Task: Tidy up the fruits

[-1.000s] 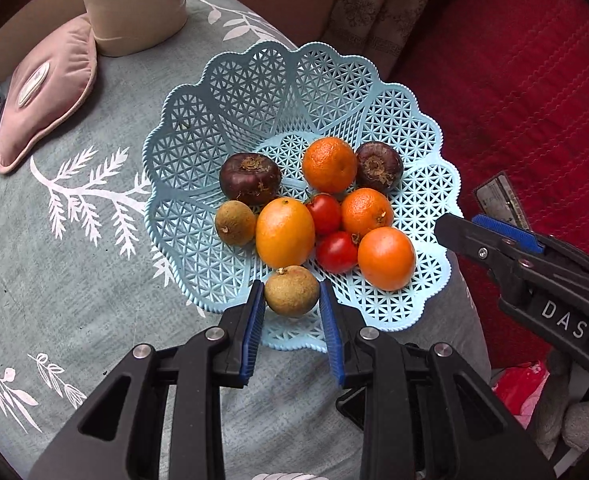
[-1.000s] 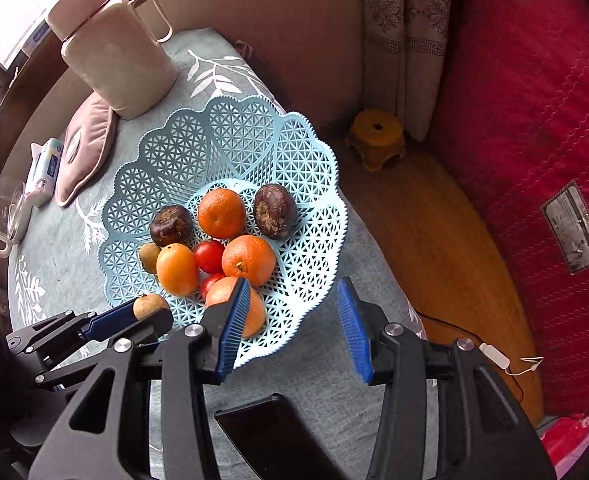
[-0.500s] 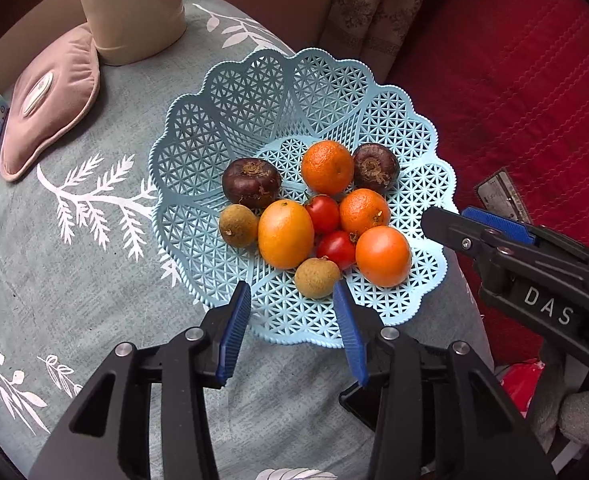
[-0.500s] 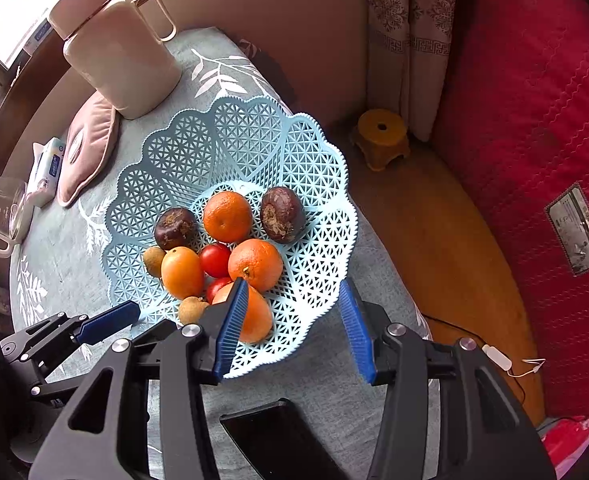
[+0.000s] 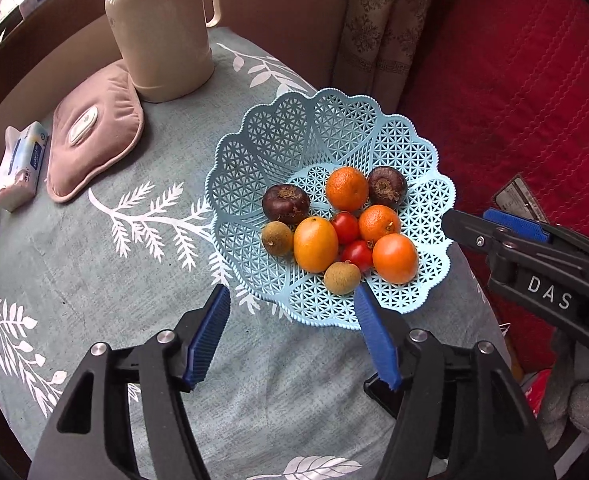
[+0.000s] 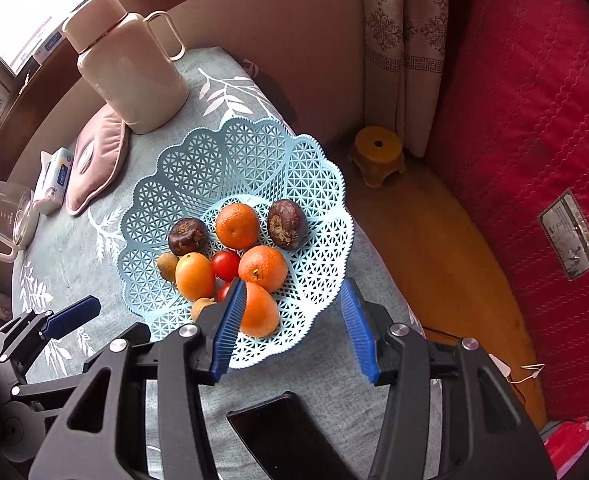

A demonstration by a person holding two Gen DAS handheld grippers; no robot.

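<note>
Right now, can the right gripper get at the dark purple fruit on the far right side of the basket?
Probably yes. The right gripper, jaws opening and empty, hangs above the basket, and the dark purple fruit lies uncovered beyond an orange.

The pale blue scalloped basket (image 5: 254,148) is openwork matt plastic. The grey leaf-printed tablecloth (image 5: 106,280) is soft woven cloth. The cream flask (image 5: 162,36) looks smooth, faintly glossy plastic.
</note>
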